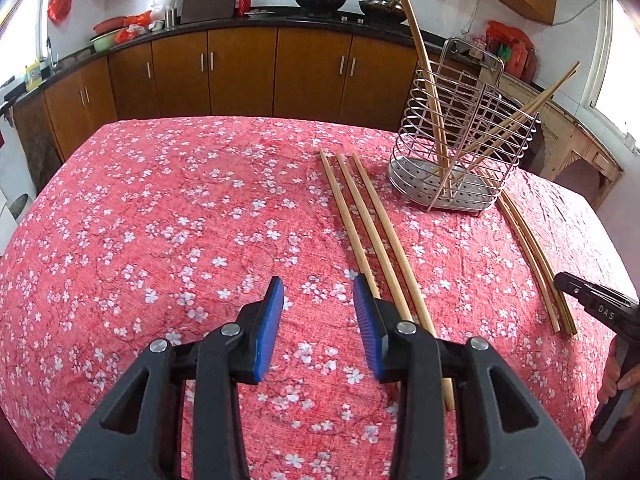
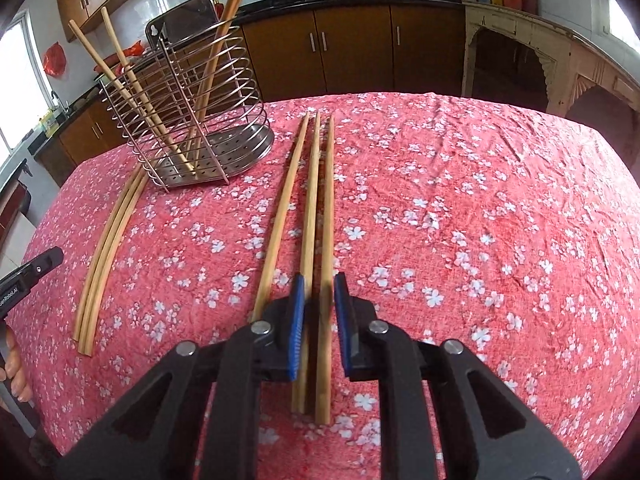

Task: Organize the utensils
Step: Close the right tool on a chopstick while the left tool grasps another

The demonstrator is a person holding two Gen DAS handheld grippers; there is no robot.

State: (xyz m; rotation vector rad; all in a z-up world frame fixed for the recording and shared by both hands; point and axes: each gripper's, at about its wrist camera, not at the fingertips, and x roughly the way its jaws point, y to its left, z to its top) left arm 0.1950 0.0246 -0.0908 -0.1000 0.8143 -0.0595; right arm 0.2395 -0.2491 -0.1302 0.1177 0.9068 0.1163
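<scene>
We are holding the right gripper (image 2: 318, 320) low over the near ends of a set of three chopsticks (image 2: 316, 200) lying on the red floral tablecloth (image 2: 480, 240); its blue pads are standing narrowly apart, straddling two of the sticks, and we cannot tell whether they are pressing yet. The third stick of that set is lying just outside the left pad. The left gripper (image 1: 319, 320) is hanging with jaws apart and nothing between them, its right pad just beside another set of three chopsticks (image 1: 372, 232). Taking the wire holder (image 2: 192, 120) as our landmark: both sets are lying on the cloth at either side of it, pointing toward it, and three chopsticks are already leaning inside it. Beyond the holder the kitchen cabinets (image 2: 340, 40) are showing. Risk, as we are judging it: closing on two sticks at once may let one slip or cross, and tilted long sticks may catch the holder's rim and tip it.
</scene>
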